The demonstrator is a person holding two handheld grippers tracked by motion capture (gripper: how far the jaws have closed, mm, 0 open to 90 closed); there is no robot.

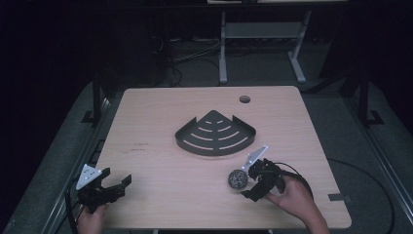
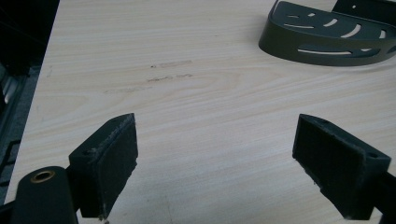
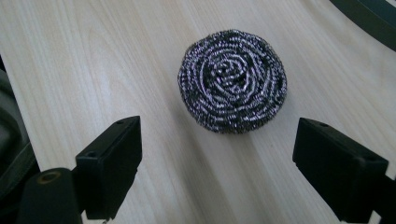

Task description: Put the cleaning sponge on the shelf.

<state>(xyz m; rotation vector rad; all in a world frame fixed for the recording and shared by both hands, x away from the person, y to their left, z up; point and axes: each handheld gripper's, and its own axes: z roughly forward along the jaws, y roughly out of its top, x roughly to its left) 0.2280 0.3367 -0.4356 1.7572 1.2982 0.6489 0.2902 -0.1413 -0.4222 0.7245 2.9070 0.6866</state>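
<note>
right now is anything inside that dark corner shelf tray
Nothing lies in the corner tray; its slotted floor shows bare. The steel scourer sits outside it, before the open right gripper.

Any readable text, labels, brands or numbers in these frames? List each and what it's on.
None can be read.
Faint dark marks on the wooden table: smudged and too blurred to read; I cannot tell if they are text at all.
Steel wool scrubber, dark slotted corner shelf, left gripper and right gripper: no label, brand or number shows.
</note>
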